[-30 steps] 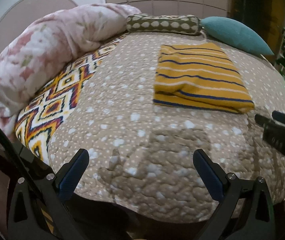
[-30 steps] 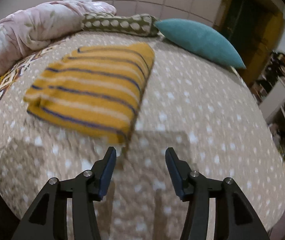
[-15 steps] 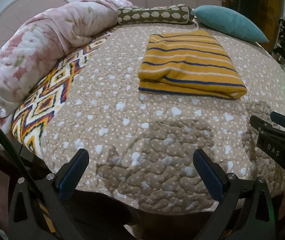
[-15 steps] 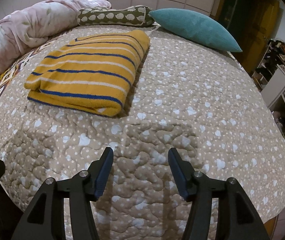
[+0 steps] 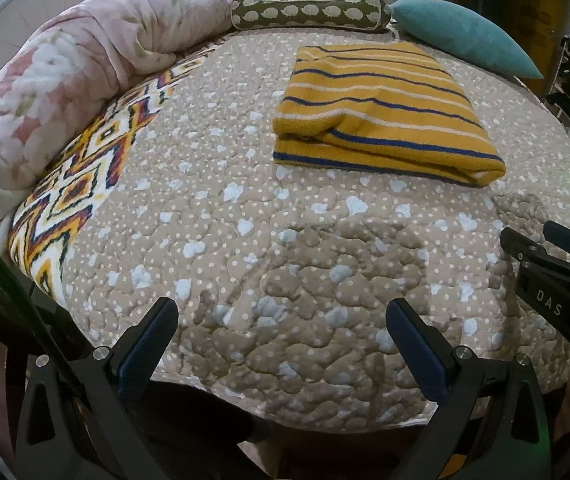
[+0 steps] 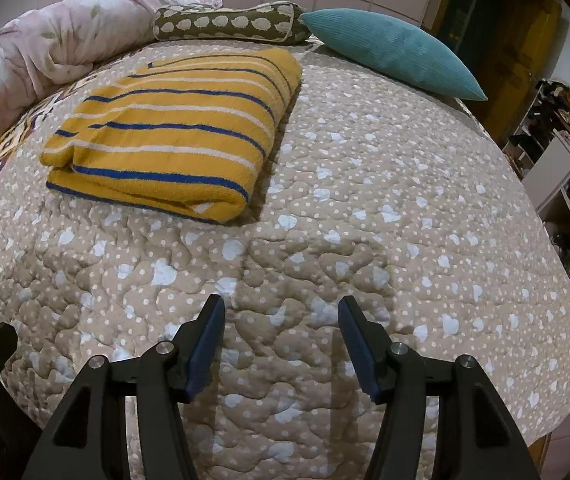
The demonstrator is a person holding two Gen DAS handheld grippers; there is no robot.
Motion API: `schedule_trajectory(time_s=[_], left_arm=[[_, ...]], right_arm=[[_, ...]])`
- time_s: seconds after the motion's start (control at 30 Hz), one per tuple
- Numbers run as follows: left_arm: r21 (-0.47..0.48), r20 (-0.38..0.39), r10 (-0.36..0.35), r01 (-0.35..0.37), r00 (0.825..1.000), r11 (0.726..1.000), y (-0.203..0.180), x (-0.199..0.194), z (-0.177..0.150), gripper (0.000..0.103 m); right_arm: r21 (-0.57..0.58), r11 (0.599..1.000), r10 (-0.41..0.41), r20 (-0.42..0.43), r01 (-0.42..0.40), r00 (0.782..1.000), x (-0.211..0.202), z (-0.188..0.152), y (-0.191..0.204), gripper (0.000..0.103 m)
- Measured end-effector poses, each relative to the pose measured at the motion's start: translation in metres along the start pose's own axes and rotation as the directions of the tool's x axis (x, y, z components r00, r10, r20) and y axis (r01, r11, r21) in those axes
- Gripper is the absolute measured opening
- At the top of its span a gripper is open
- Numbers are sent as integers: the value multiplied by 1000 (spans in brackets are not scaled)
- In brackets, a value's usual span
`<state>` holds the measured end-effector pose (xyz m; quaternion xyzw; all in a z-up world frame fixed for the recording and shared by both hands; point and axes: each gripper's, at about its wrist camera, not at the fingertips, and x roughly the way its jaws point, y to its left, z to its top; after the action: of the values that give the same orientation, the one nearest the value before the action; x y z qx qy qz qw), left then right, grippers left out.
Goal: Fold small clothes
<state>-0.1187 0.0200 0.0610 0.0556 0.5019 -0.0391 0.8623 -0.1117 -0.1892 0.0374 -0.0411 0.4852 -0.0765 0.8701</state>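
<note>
Left claw (image 5: 281,338) hung wide and empty over the bed (image 5: 245,240); the right claw (image 6: 281,340) (jaws just opening) held nothing. Folding looked finished, so retreat seemed next. At twelve o'clock lay the striped garment (image 5: 381,120), folded into a thick, neat rectangle.

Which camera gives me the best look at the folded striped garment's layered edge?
The left wrist view: the striped garment shows its layered near edge, open at the left corner. The right wrist view shows it whole too, but that corner is more oblique.
</note>
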Motion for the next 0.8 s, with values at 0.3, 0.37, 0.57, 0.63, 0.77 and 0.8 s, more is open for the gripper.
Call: schedule_trajectory(time_s=[0.3,0.37,0.57,0.63,0.77,0.8], left_arm=[[-2,-16,-7,7,1000,1000,1,5,0,103],[-3,-16,-8,8,1000,1000,1,5,0,103],[-6,-10,0,0,1000,1000,2,4,0,103],[-4,-10,0,0,1000,1000,3,4,0,103],[-7,-12,-1,1,1000,1000,3,4,1,103],[-7,-12,-2,2,1000,1000,2,4,0,103]], right_arm=[[-8,1000,-13,3,13,1000,-1,-1,3,65],[-9,1000,-15,3,15,1000,-1,-1,4,65],[-18,1000,-16,5,16,1000,-3,-2,6,66],[-22,1000,-19,5,19,1000,-3,-2,7,67],[-27,1000,-16,4,16,1000,-5,-3,10,68],[-30,999,-17,4,18,1000,-5,-3,10,68]])
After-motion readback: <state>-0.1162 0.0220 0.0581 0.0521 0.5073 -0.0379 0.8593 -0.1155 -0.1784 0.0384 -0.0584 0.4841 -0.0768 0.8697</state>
